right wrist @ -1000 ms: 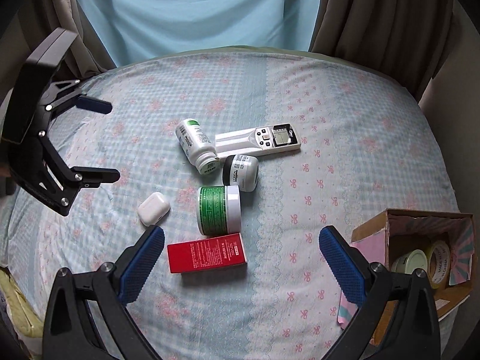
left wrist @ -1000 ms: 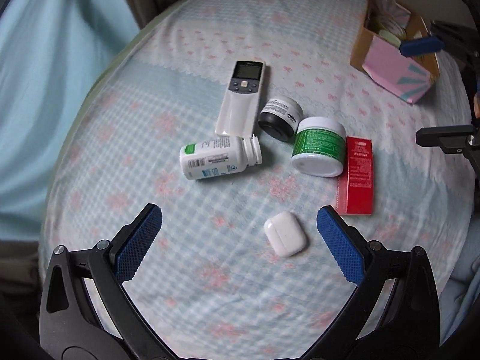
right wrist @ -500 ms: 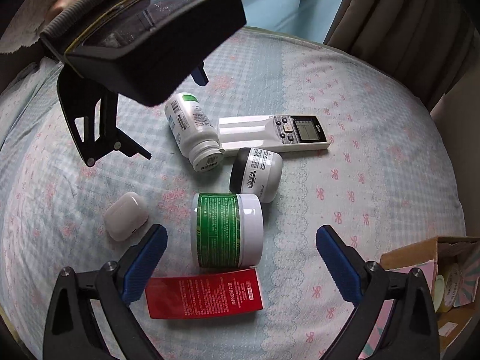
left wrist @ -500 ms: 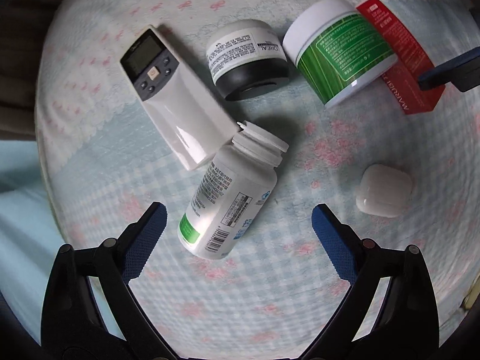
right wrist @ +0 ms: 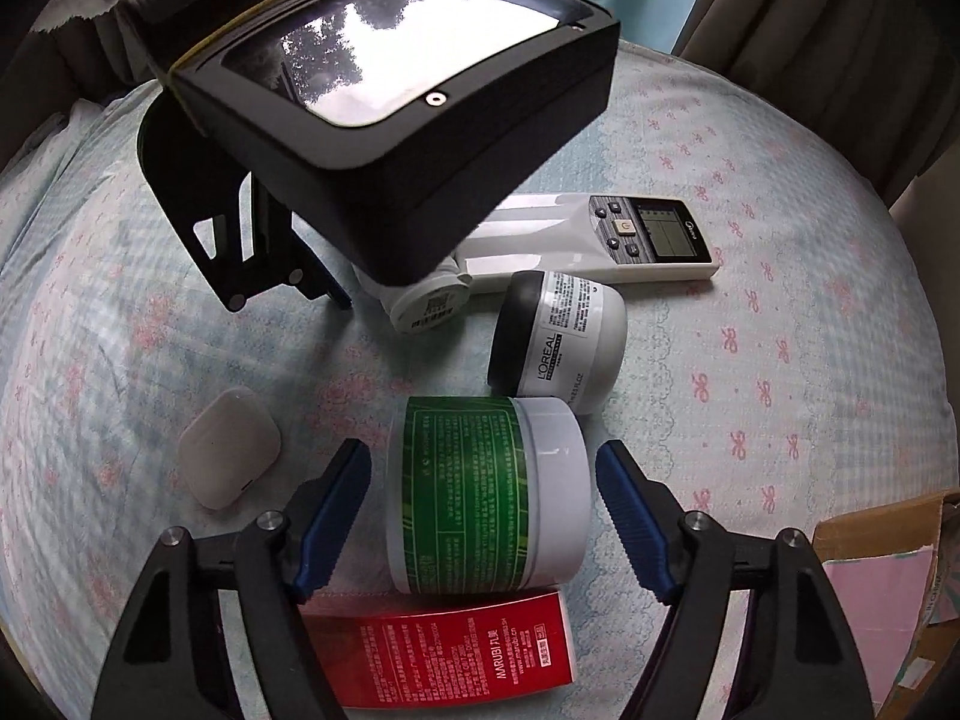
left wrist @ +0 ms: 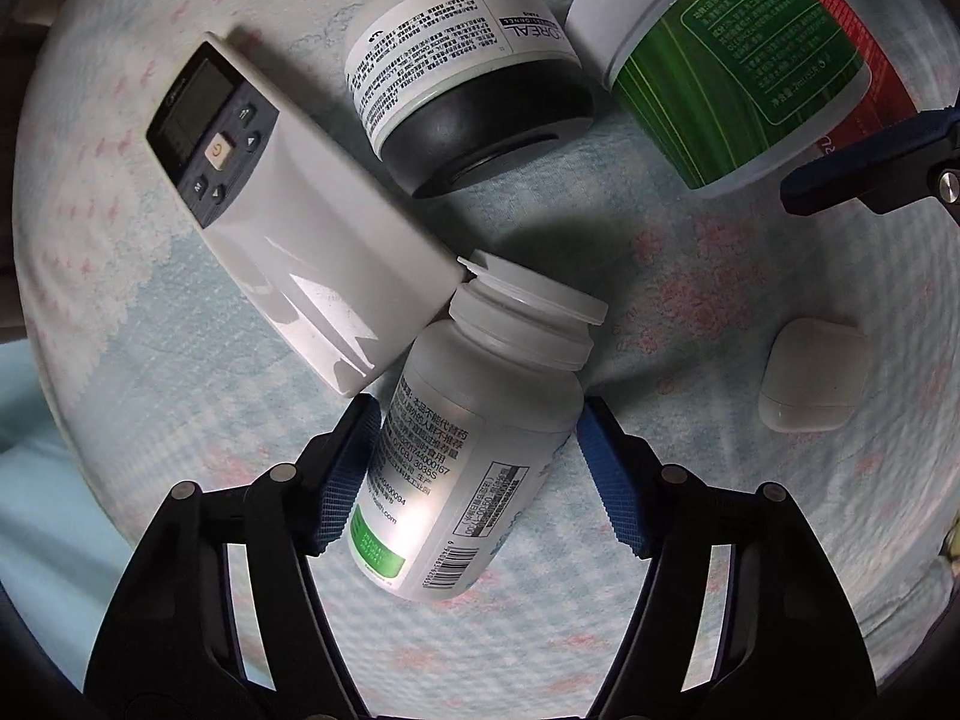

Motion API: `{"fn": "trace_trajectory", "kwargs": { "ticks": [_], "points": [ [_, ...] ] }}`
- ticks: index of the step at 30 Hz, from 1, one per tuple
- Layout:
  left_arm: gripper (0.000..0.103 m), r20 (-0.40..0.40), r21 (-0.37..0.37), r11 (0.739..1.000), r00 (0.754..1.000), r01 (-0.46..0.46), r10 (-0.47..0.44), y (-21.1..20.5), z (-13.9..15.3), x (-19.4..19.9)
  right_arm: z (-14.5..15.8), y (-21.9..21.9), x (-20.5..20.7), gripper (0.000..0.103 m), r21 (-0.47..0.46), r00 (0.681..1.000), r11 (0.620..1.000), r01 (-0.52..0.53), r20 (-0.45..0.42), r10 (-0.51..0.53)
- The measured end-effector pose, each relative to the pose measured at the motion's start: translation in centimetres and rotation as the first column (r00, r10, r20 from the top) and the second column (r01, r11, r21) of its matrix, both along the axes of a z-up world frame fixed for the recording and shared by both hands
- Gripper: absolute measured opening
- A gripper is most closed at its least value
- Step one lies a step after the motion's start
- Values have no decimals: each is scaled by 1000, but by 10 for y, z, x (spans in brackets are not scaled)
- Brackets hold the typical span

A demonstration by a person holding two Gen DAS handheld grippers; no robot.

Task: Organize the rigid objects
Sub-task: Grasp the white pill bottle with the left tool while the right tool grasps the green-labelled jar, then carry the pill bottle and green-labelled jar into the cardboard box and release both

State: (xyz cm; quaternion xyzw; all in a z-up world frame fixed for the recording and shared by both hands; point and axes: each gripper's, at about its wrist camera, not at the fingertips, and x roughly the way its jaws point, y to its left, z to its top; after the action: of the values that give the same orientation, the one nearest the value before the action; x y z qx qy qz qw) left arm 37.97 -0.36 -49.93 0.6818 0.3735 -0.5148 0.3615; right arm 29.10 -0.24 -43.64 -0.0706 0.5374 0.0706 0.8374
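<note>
You've dropped both hands right into the cluster on the bed (right wrist: 780, 276) — a second ago you were hovering well back with the whole spread in view, and now each tool is straddling its own target.

Your left hand-held gripper (left wrist: 477, 468) has closed in around the white pill bottle (left wrist: 480, 432), lying on its side with its cap toward 12 o'clock. The left pad looks to be touching the label; the right pad sits just beside the bottle's shoulder, so it's narrowing but not yet clamped. The cap end touches the remote (left wrist: 288, 222) at 10 o'clock, so expect a nudge there when you lift.

Your right hand-held gripper (right wrist: 483, 510) is spread wide around the green-labelled jar (right wrist: 480, 492), also on its side, with visible gaps on both flanks, so nothing is gripped yet. The red box (right wrist: 444, 648) lies against it at 6 o'clock, and the black-lidded jar (right wrist: 558, 342) sits just beyond at 1 o'clock. The earbud case (right wrist: 228, 456) waits at 9 o'clock.

That reads as a double pickup setting up. The cardboard box (right wrist: 870, 546) at 3 o'clock looks like the destination.
</note>
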Motion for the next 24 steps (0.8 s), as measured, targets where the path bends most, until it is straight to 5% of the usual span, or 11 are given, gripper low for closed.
{"fn": "trace_trajectory", "kwargs": {
  "ticks": [5, 16, 20, 24],
  "points": [
    [56, 13, -24, 1000, 1000, -9, 10, 3, -1, -5, -10, 2, 8, 54, -12, 999, 1000, 28, -26, -28],
    [55, -57, -28, 984, 983, -178, 176, 25, 14, -5, -3, -4, -2, 52, 5, 999, 999, 36, -11, -36],
    [55, -130, -1, 933, 925, -360, 357, 43, 19, 3, 5, -12, -8, 52, 31, 998, 997, 66, -7, -65],
    [55, -202, 11, 823, 804, -568, 558, 66, 25, 12, 14, -23, -11, 52, 80, 995, 991, 103, -7, -103]
  ]
}}
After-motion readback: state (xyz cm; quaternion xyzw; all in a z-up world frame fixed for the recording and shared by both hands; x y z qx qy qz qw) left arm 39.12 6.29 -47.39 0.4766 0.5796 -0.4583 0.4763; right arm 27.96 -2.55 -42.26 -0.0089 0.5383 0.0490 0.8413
